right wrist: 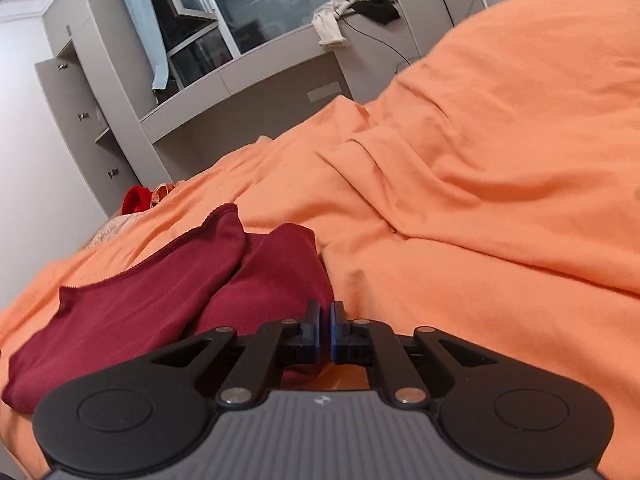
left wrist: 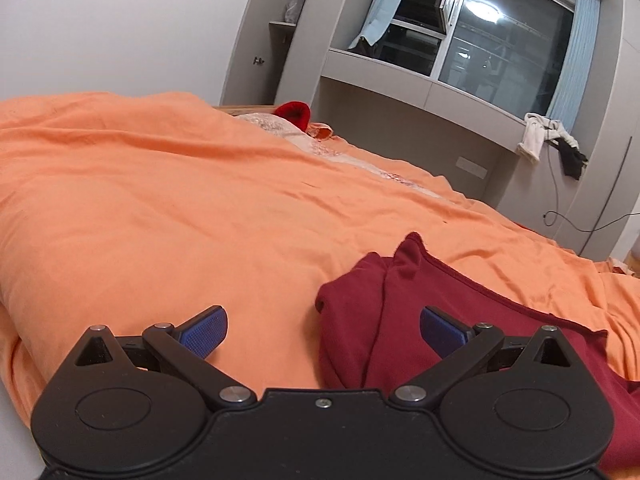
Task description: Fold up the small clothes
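Observation:
A dark red small garment (left wrist: 420,312) lies partly folded on the orange bedspread (left wrist: 160,220). My left gripper (left wrist: 324,330) is open, its blue pads wide apart, low over the garment's left edge; the right pad sits above the cloth. In the right wrist view the garment (right wrist: 160,300) lies to the left on the bedspread (right wrist: 480,200). My right gripper (right wrist: 325,330) is shut, its pads together at the garment's right edge; I cannot tell whether any cloth is pinched between them.
A red item (left wrist: 294,114) and patterned pillow (left wrist: 280,128) lie at the bed's head. A grey window ledge (left wrist: 400,68) carries white and black clothes (left wrist: 548,140). Cables (left wrist: 580,224) hang beside the bed. A bedspread hump (right wrist: 520,80) rises at right.

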A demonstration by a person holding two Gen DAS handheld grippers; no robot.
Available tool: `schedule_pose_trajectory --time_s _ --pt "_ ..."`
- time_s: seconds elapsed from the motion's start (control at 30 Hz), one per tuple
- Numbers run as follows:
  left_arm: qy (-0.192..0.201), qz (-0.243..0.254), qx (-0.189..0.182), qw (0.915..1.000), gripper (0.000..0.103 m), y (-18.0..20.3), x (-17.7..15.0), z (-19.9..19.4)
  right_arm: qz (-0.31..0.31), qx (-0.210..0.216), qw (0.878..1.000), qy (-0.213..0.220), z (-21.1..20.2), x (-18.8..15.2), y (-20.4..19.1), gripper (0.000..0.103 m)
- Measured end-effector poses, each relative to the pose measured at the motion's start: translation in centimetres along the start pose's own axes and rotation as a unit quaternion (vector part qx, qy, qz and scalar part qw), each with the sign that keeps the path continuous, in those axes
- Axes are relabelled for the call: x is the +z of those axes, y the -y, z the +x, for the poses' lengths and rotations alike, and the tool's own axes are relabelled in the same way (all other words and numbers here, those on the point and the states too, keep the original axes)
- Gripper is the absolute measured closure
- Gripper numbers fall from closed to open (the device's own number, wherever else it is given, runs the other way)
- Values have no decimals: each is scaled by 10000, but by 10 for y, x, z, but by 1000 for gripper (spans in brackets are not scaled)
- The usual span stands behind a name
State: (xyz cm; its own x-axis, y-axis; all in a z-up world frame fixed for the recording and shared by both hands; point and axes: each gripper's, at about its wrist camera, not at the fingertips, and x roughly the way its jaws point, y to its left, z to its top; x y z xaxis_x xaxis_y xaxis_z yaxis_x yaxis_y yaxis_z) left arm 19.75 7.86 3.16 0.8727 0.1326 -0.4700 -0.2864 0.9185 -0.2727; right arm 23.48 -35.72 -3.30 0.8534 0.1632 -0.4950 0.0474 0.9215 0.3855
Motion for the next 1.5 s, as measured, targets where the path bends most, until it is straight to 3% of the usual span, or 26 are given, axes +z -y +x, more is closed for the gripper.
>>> schedule_pose_trajectory --time_s 0.13,0.17,0.23,0.37,0.43,0.5,0.7,0.8,0.87,0.93,1.0,1.17,1.5 --pt "-80 -31 -94 9999 1 0 -4 -2 -118 -76 9997 217 -6 1 -6 85" --pt "-111 -25 -108 9999 1 1 -5 -2 -169 -79 9995 258 -7 2 -8 80" --pt "-175 -5 -138 9998 1 2 -7 -1 -231 -81 9992 318 -7 2 -11 53" --pt "-257 20 -198 9995 1 4 -9 2 -458 -80 9980 439 -6 2 -21 46" --pt "-293 12 -239 9993 1 3 -10 3 -602 -62 9969 506 -6 1 -26 28" --pt "-341 6 -248 9991 1 2 -11 4 -801 -84 9952 547 -4 0 -32 21" --pt "-475 62 -156 9987 1 4 -14 13 -1147 -155 9925 391 10 -2 -43 15" --pt "-504 132 -91 9986 1 7 -15 16 -1239 -38 9918 300 23 6 -41 17" --pt "-512 183 -55 9985 1 10 -16 17 -1201 42 9925 229 31 11 -38 32" --pt "-510 216 -58 9985 1 13 -16 18 -944 -32 9954 184 35 13 -30 81" --pt "-509 216 -96 9984 1 14 -16 18 -646 36 9977 176 32 12 -20 90" --pt "-555 210 -137 9981 1 13 -16 22 86 131 9988 464 9 8 -5 95" --pt "-623 511 -33 9967 1 23 -20 30 104 262 9975 649 24 30 -6 96"
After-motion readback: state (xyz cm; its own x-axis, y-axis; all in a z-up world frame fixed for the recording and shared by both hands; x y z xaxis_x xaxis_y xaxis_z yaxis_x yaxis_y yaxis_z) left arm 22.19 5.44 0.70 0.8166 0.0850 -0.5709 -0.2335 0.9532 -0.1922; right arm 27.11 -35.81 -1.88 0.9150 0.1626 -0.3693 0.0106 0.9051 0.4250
